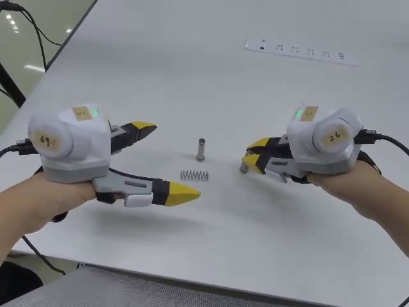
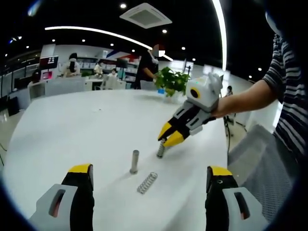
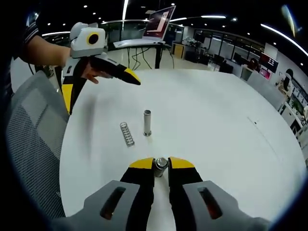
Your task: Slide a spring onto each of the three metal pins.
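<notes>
A bare metal pin (image 1: 200, 149) stands upright mid-table, with a loose spring (image 1: 194, 174) lying just in front of it. My left gripper (image 1: 163, 159) is open, its yellow-tipped jaws wide apart to the left of both. In the left gripper view the spring (image 2: 147, 182) lies between the jaws of my left gripper (image 2: 150, 170), the pin (image 2: 134, 161) just beyond. My right gripper (image 3: 160, 164) is shut on a second pin with a spring around it (image 3: 160, 166), held at the table surface (image 1: 243, 167), right of the bare pin (image 3: 147, 122) and the loose spring (image 3: 126, 133).
A white power strip (image 1: 300, 51) lies at the table's far right. Black cables (image 1: 32, 32) run off the left edge. A grey mesh chair (image 1: 128, 288) sits against the near edge. Bare white tabletop (image 1: 211, 83) stretches behind the pin.
</notes>
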The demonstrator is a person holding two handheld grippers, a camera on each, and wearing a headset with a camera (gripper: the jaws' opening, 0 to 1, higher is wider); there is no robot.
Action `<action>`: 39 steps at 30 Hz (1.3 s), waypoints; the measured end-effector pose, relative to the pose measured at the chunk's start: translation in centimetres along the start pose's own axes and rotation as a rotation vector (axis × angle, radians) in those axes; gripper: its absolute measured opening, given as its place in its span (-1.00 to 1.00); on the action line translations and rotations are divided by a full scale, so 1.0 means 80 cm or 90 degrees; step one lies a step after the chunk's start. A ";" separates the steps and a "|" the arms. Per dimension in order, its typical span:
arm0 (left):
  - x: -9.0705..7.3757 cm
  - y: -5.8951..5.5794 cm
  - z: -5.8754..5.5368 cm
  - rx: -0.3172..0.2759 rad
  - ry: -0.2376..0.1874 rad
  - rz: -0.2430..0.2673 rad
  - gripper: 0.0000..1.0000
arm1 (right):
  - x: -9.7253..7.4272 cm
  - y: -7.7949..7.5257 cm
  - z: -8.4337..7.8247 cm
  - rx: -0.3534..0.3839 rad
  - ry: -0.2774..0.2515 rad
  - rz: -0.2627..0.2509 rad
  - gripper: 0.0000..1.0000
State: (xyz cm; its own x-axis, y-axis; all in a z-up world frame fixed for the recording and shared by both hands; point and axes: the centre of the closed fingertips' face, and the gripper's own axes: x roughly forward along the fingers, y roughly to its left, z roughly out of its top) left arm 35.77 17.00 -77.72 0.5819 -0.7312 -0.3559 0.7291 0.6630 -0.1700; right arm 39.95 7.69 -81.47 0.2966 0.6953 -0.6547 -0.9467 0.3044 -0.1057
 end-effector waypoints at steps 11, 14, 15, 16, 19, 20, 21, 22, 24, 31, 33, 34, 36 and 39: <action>0.000 -0.001 0.000 -0.002 0.000 -0.001 0.89 | -0.001 0.003 0.001 -0.006 0.001 0.002 -0.84; -0.001 -0.001 -0.001 -0.003 0.000 -0.001 0.89 | -0.001 0.003 0.002 -0.005 0.002 0.004 -0.84; -0.001 -0.001 -0.001 -0.003 0.000 -0.001 0.89 | 0.000 0.003 0.002 -0.005 0.002 0.004 -0.84; -0.001 -0.001 -0.001 -0.002 0.001 -0.001 0.89 | -0.001 0.003 0.002 -0.006 0.002 0.004 -0.84; -0.002 -0.001 -0.001 -0.004 0.000 0.000 0.89 | 0.000 0.002 0.002 -0.003 0.001 0.008 -0.83; -0.002 -0.001 -0.001 -0.004 0.000 0.001 0.89 | 0.000 0.002 0.002 -0.004 0.001 0.008 -0.83; -0.002 -0.001 -0.001 -0.004 0.000 0.001 0.89 | 0.000 0.003 0.003 -0.002 -0.001 0.011 -0.82; -0.002 -0.001 -0.001 -0.004 0.000 0.001 0.89 | 0.001 0.003 0.003 -0.002 -0.001 0.011 -0.80; -0.002 -0.001 0.000 -0.005 -0.001 0.001 0.89 | 0.001 0.001 0.003 -0.003 -0.001 0.008 -0.77; -0.003 -0.001 0.000 -0.005 -0.002 0.000 0.89 | -0.004 -0.002 0.010 0.010 -0.014 0.004 -0.74; -0.003 -0.001 0.001 -0.005 -0.002 0.000 0.89 | -0.008 -0.002 0.015 0.019 -0.025 0.003 -0.76; -0.003 -0.001 0.001 -0.005 -0.002 0.000 0.89 | -0.010 -0.003 0.017 0.021 -0.028 0.002 -0.75; -0.002 -0.001 0.001 -0.004 -0.001 -0.001 0.89 | -0.012 -0.002 0.020 0.029 -0.035 0.004 -0.75; -0.003 -0.001 0.002 -0.009 -0.003 -0.001 0.89 | -0.017 -0.002 0.022 0.035 -0.043 0.004 -0.75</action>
State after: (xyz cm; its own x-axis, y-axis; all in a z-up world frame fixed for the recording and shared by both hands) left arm 35.62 17.13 -77.47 0.5824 -0.7328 -0.3518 0.7248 0.6641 -0.1834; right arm 39.91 7.86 -79.23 0.3010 0.7392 -0.6025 -0.9405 0.3344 -0.0596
